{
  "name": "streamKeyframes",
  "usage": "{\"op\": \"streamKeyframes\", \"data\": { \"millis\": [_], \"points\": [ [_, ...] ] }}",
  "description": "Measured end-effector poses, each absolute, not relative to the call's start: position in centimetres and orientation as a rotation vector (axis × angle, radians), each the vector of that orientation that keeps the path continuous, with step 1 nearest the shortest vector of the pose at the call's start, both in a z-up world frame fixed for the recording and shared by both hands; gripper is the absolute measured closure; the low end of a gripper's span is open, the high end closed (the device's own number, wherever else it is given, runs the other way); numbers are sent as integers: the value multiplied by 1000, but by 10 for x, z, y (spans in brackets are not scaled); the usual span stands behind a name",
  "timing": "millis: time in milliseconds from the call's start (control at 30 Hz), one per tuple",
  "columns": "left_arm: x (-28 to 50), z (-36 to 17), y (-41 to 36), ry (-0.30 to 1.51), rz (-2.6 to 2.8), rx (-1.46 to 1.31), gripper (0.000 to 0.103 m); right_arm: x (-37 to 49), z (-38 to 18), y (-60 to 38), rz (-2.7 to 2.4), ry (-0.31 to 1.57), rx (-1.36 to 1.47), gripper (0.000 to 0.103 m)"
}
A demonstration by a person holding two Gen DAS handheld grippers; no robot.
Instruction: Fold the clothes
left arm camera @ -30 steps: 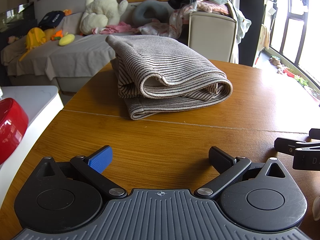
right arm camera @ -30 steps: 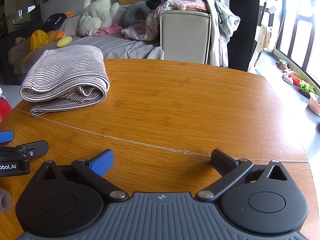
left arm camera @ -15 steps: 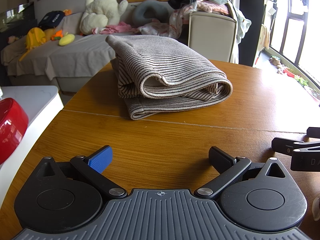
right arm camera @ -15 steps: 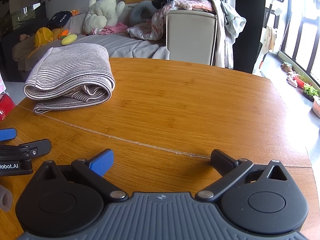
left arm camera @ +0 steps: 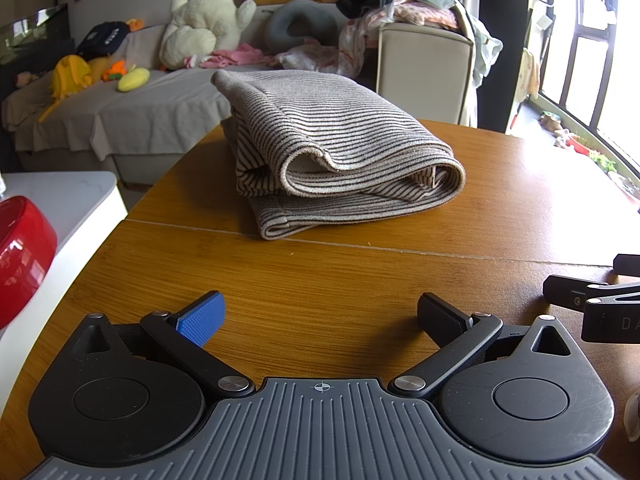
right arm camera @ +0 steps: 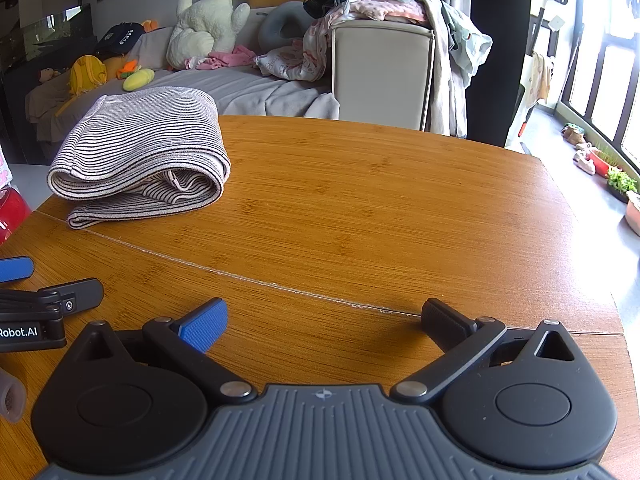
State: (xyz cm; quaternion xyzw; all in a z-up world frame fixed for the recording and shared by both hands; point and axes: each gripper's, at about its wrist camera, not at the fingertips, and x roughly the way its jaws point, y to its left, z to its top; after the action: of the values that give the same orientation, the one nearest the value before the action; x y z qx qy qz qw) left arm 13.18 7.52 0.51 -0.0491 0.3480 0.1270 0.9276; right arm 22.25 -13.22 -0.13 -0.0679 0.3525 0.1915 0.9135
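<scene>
One striped garment [left arm camera: 340,160], folded into a thick bundle, lies on the wooden table [left arm camera: 360,280] near its far left edge, its rolled fold facing right. Left gripper [left arm camera: 320,316] sits low over the table just short of the garment, fingers spread wide, nothing between them. Right gripper [right arm camera: 324,318] is beside it, further right, fingers likewise released and apart from the cloth. Red bowl [left arm camera: 20,256] on a white counter left; sofa [left arm camera: 140,108] with a plush duck [left arm camera: 208,16] behind

Striped garment [left arm camera: 340,160] — folded, lying flat on table [left arm camera: 360,280].
</scene>
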Motion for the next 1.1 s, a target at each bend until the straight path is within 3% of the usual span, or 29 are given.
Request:
{"op": "streamKeyframes", "data": {
  "millis": [1100],
  "points": [
    [129, 6, 75, 714, 266, -101, 0, 222, -1, -130, 417, 725, -150, 0]
  ]
}}
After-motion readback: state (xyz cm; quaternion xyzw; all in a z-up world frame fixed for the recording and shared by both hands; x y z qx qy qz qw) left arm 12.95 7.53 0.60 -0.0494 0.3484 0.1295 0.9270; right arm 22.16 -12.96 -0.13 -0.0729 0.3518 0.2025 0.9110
